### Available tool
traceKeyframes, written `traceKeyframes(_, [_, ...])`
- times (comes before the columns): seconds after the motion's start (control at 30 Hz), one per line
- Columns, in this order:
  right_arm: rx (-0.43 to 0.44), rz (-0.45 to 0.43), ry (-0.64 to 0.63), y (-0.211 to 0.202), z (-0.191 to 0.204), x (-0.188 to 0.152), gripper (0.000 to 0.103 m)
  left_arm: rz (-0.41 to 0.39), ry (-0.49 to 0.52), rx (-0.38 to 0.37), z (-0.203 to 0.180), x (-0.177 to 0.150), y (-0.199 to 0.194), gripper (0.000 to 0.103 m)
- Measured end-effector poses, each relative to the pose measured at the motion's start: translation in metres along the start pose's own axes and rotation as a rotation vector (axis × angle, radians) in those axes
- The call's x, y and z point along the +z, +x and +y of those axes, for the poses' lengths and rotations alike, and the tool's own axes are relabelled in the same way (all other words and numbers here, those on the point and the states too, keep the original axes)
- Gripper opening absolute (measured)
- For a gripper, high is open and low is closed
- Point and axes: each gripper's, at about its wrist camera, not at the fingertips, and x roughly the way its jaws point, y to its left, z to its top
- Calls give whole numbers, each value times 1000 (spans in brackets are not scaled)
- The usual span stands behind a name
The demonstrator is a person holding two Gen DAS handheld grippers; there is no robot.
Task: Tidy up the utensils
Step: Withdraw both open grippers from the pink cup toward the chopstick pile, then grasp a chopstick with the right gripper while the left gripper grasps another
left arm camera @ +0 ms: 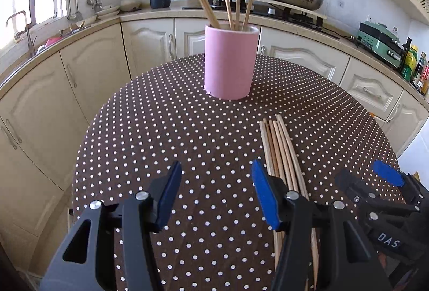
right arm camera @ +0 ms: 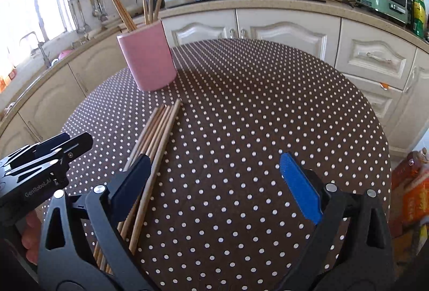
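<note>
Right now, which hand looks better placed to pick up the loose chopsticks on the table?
Probably the left gripper: the loose chopsticks lie just outside its right finger. The right gripper is open too, but the bundle lies under its left finger.

Loose chopsticks (left arm camera: 281, 154): the near ends are covered by the left gripper (left arm camera: 214, 194) in the left wrist view and by the right gripper (right arm camera: 222, 183) in the right wrist view.
Chopsticks in the pink holder (left arm camera: 228, 63): the lower parts are hidden inside the cup; how many stand there cannot be counted for certain.
Table (left arm camera: 161, 130): the near edge is cut off by both pictures.
Hand (right arm camera: 30, 234): only a few fingers are seen behind the left gripper's body.
Orange packages (right arm camera: 414, 194): blurred; the print cannot be read.
Bottles (left arm camera: 415, 65): the labels are too small to be read.
</note>
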Motion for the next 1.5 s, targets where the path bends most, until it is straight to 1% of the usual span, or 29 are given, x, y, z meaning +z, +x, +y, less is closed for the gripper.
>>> traceKeyframes(0.07, [9, 21, 6, 4, 2, -1, 95, 6, -5, -5, 4, -3, 2, 54])
traceKeyframes(0.23, [-8, 78, -25, 18, 13, 0, 95, 21, 0, -21, 8, -10, 6, 54])
traceKeyframes(0.37, [-1, 113, -37, 29, 25, 3, 95, 29, 0, -40, 11, -13, 8, 54])
traceKeyframes(0.43, [-21, 134, -51, 35, 29, 4, 95, 35, -9, -47, 13, -13, 9, 54])
traceKeyframes(0.53, [-68, 156, -91, 42, 38, 5, 95, 40, -26, -59, 17, -13, 11, 54])
traceKeyframes(0.63, [-120, 174, -101, 48, 44, 7, 95, 44, -35, -69, 22, -13, 13, 54])
traceKeyframes(0.73, [-140, 177, -119, 53, 50, 9, 94, 49, -40, -72, 25, -15, 14, 54])
traceKeyframes(0.77, [-133, 175, -125, 52, 51, 8, 91, 51, -41, -76, 26, -14, 14, 54])
traceKeyframes(0.8, [-108, 169, -126, 51, 52, 9, 78, 52, -40, -80, 27, -14, 15, 54])
traceKeyframes(0.83, [-100, 156, -132, 49, 53, 9, 51, 52, -39, -82, 26, -14, 15, 54])
traceKeyframes(0.9, [-74, 139, -152, 44, 56, 9, 14, 51, -33, -87, 25, -14, 15, 54])
traceKeyframes(1.0, [-14, 142, -153, 44, 55, 9, 8, 52, -28, -97, 22, -12, 16, 54])
traceKeyframes(1.13, [48, 135, -97, 41, 41, 8, 7, 55, -14, -126, 13, -10, 15, 54])
traceKeyframes(1.27, [51, 103, -89, 33, 38, -1, 7, 78, -6, -128, 3, -9, 19, 54])
traceKeyframes(1.37, [93, 102, -31, 30, 28, -5, 6, 94, 2, -119, -4, -8, 23, 54])
traceKeyframes(1.5, [118, 104, -6, 30, 23, -3, 6, 112, 27, -111, -14, -5, 26, 54])
